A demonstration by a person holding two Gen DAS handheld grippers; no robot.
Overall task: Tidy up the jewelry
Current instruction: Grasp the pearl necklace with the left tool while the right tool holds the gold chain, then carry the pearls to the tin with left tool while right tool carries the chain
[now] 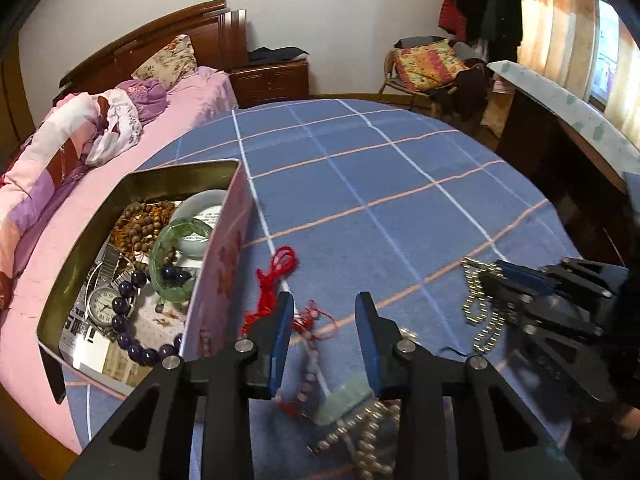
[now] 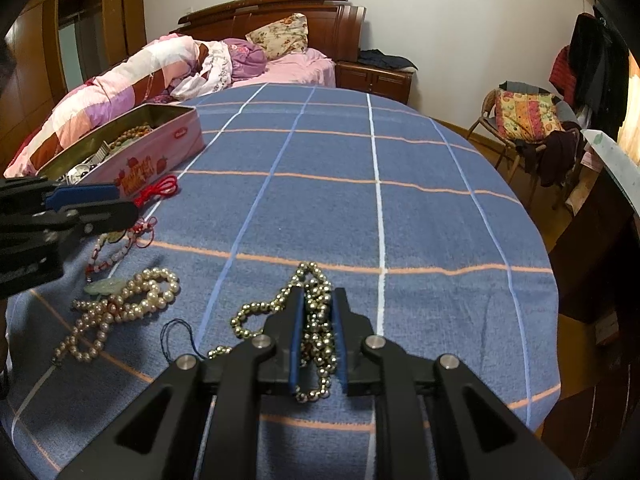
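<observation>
Jewelry lies on a blue checked blanket (image 2: 420,220). Right gripper (image 2: 318,344): pads clamped on a gold bead chain (image 2: 316,320), which runs lengthwise between the fingers and points away from the camera. Left gripper (image 1: 324,340): jaws partly apart, pressing on nothing, with a red-corded pink bead necklace (image 1: 308,360) and its pale green pendant (image 1: 340,400) between them. Pearl strand (image 2: 132,300) lies just beside. Pink tin (image 1: 216,264), open, sits to the left, holding a watch (image 1: 102,306) and a green bangle (image 1: 176,260).

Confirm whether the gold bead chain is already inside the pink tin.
No: the gold bead chain lies on the blue blanket, clamped between the right gripper's jaws, away from the pink tin.
</observation>
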